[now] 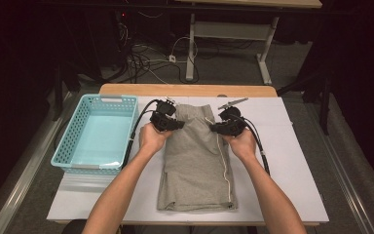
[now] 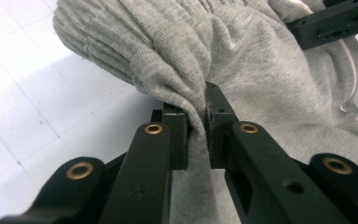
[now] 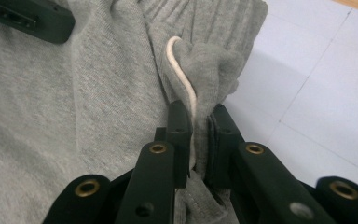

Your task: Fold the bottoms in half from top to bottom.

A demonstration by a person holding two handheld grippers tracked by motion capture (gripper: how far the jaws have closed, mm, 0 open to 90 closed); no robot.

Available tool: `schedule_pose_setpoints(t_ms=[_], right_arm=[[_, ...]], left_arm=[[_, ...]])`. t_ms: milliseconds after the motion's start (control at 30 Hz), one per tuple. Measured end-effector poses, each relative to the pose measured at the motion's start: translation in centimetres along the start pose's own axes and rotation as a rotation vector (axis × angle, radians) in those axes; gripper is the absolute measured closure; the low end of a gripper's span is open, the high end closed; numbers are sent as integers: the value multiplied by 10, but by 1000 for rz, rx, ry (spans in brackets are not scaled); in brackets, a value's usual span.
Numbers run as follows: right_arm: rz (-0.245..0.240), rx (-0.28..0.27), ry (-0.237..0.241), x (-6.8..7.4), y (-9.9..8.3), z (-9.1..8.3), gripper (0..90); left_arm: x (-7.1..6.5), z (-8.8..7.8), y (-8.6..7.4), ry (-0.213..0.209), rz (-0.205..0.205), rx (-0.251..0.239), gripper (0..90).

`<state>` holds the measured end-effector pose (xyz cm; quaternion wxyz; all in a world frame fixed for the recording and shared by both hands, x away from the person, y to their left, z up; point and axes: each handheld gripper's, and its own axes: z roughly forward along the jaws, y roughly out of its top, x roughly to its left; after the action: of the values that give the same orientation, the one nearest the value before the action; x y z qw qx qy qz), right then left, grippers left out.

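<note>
A grey knit garment (image 1: 195, 161) with a white drawstring (image 1: 226, 165) lies lengthwise on the white table, its ribbed waistband at the far end. My left gripper (image 1: 179, 125) is shut on a pinched fold of the garment's left edge (image 2: 186, 93), just below the waistband. My right gripper (image 1: 213, 128) is shut on the right edge of the grey fabric (image 3: 209, 70), and the drawstring (image 3: 186, 88) runs between its jaws. Both pinched folds bunch up just above the jaws. In the left gripper view the other gripper's black jaw (image 2: 328, 23) shows at the top right.
A light blue plastic basket (image 1: 96, 134) stands at the table's left side, close to the left hand. The white table surface (image 1: 282, 161) lies bare right of the garment. Behind the table are cables and a desk frame on the floor.
</note>
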<state>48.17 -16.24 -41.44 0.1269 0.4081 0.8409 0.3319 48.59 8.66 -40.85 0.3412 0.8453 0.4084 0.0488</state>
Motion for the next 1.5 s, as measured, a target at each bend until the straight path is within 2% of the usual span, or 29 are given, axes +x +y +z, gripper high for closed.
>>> schedule_pose_setpoints(t_ms=[533, 1133, 1500], right_arm=[[2, -7, 19, 5, -7, -5, 821], [-50, -19, 42, 13, -18, -18, 821], [-59, -22, 61, 18, -26, -24, 820]], left_arm=[[-6, -6, -5, -10, 16, 1, 809], [-17, -16, -13, -33, 63, -1, 808], [-21, -17, -20, -36, 82, 10, 806]])
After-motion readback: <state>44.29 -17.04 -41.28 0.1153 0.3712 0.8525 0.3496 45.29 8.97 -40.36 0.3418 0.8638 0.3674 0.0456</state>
